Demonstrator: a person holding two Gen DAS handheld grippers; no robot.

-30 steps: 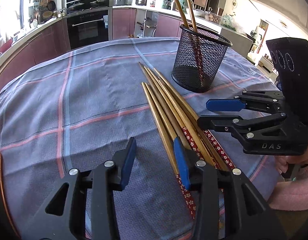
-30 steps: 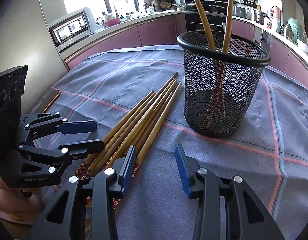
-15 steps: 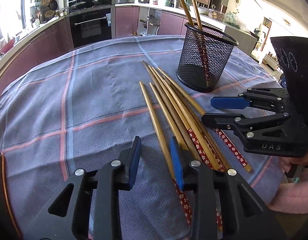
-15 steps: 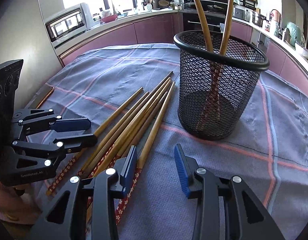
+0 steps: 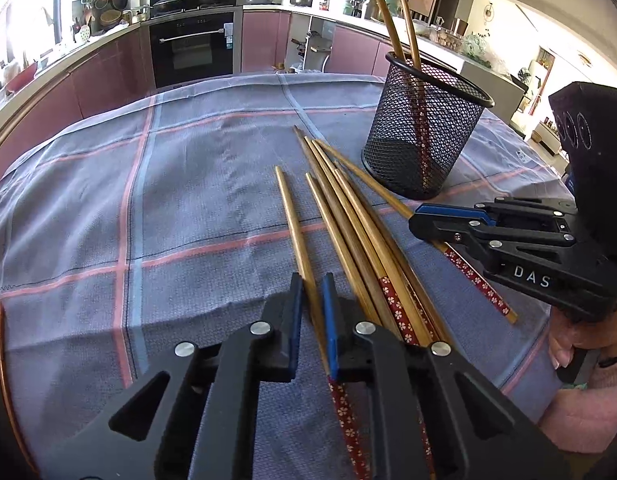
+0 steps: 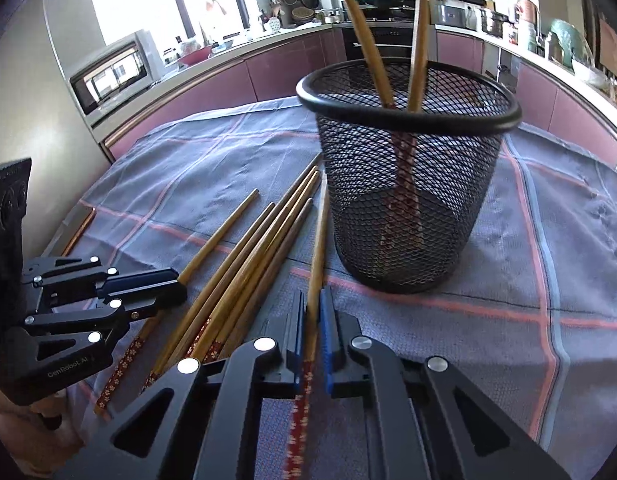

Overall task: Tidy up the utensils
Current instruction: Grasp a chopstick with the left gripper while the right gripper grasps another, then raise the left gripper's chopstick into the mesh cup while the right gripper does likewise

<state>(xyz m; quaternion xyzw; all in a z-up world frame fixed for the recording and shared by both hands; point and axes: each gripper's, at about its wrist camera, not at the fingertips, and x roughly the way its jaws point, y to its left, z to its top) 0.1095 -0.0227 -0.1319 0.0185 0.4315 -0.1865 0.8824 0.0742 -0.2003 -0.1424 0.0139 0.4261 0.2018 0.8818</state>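
Both grippers have just been closing, and now each clamps a single chopstick: the left gripper (image 5: 311, 312) pinches the leftmost chopstick (image 5: 294, 224) of the loose bundle (image 5: 360, 224) on the tablecloth (image 5: 168, 200), while the right gripper (image 6: 313, 332) nips another chopstick (image 6: 318, 252) beside the mesh holder (image 6: 408, 208). These look light, stiff and slick. A hold near the patterned thick end, as here, should keep them from swivelling.

You see a table cloth (image 5: 180, 184) spread over the table. The mesh cup (image 5: 422, 136) stands on it, behind the loose chopsticks (image 5: 348, 216), which lie side by side in front of you. Two chopsticks (image 6: 388, 40) stand in the cup. Behind the table are the oven (image 5: 196, 46) and the counter (image 6: 236, 46).
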